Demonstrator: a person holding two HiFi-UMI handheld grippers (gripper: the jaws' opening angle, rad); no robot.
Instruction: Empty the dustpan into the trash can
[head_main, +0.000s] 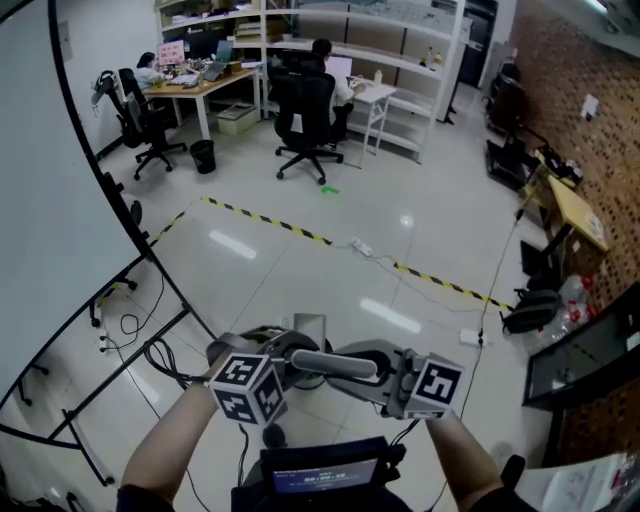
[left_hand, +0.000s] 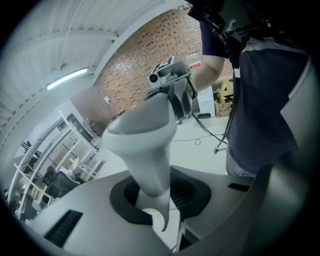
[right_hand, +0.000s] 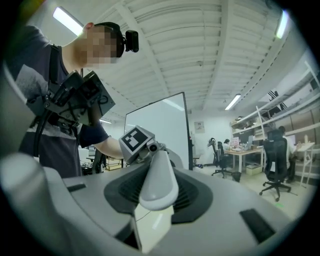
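From the head view, the marker cubes (head_main: 248, 385) cover the jaws of the left gripper (head_main: 285, 360) and the right gripper (head_main: 388, 378), and both ends of the grey handle (head_main: 335, 365) vanish into them. In the left gripper view its narrow end disappears between the pads (left_hand: 125, 205), out of sight. Under it, just a pale panel (right_hand: 150, 227), cut off by the jaw; we can't tell what it carries. That black bin (head_main: 202, 155) far off: too small to see inside.

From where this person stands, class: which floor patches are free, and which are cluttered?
Free: shiny floor on the near side of the striped tape; also beyond it, before the office chair. Crowded: cables by the whiteboard left, bag right.
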